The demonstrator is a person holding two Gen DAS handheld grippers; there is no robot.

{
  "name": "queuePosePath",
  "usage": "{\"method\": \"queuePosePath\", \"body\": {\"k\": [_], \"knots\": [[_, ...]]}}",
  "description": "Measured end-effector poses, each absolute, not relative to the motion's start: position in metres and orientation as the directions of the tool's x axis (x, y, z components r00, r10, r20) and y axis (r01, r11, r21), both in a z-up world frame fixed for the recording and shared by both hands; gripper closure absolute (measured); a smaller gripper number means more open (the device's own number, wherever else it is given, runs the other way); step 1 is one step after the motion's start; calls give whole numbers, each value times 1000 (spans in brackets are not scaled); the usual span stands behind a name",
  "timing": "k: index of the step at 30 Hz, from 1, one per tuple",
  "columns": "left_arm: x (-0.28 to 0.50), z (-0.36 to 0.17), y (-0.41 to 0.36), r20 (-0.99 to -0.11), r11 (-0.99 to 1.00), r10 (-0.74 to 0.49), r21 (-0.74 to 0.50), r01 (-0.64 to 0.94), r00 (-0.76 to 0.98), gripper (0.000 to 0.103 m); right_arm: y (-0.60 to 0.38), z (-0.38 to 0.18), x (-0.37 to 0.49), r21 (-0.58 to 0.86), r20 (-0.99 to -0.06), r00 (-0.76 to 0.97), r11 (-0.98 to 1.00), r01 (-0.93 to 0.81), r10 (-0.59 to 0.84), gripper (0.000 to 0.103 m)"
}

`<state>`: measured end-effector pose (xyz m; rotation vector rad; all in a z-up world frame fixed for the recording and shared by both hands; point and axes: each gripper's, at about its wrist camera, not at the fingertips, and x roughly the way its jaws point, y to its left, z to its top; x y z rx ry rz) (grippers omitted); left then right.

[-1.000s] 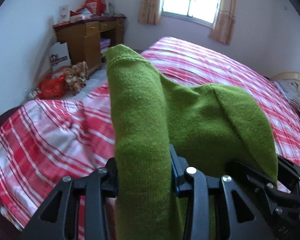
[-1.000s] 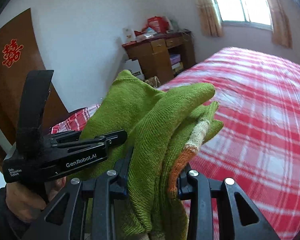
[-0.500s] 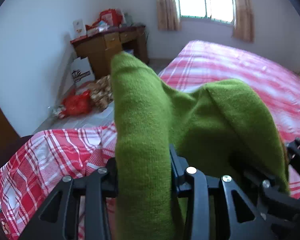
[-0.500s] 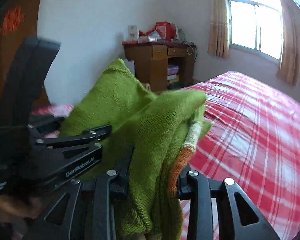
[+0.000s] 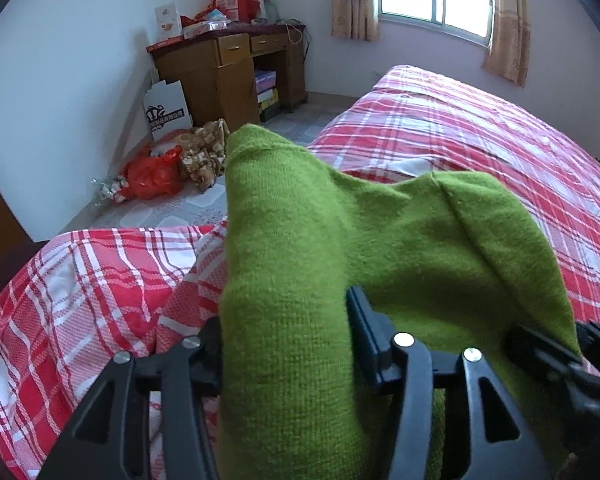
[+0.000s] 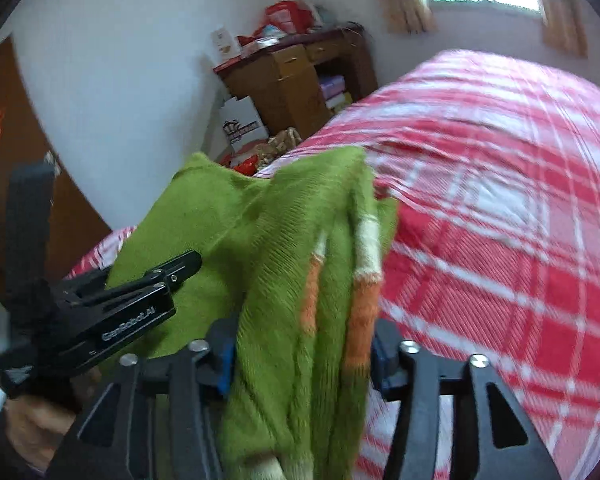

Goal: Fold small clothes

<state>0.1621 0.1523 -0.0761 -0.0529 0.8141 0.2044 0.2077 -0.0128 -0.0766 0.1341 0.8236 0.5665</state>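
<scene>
Left hand-held gripper [image 5: 284, 344]: clamped on a thick fold of the green sweater [image 5: 380, 240], held above the bed [image 5: 480, 128].
Right hand-held gripper [image 6: 300, 344]: closed on bunched layers of the same sweater, orange and cream cuff stripes showing between the jaws.
Change: both views swung leftward since a second ago, right view now blurred; grip unchanged, sweater lifted off the bed, probably being carried or shaken out before laying flat.
Containers: white paper bag [image 5: 166, 110] beside the desk [image 5: 224, 68], contents hidden; red plastic bag [image 5: 152, 174] on the floor, contents unclear.
</scene>
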Motion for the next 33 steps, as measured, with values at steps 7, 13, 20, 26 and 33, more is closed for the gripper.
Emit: {"method": "queuePosePath", "body": {"k": [7,13,20,26,33], "knots": [[165,-74,158,-731,980,143,9,-201,667,44,-45,-64,149,390,-598,566,823,-413,568,46],[133,-57,156,-733,986,129,21,-168,668,36,-35,-95,140,383,-658,511,830,-407,554,46],[67,-60,147,-740,991,35,-60,-119,671,24,-40,-103,125,397,-626,540,826,-400,563,46],[73,-91,148,-769,973,-58,-187,-138,636,26,-27,-98,114,356,-657,525,836,-416,541,69],[63,-68,145,-776,980,-35,-150,-131,630,54,-50,-100,122,654,-582,394,697,-293,711,81]]}}
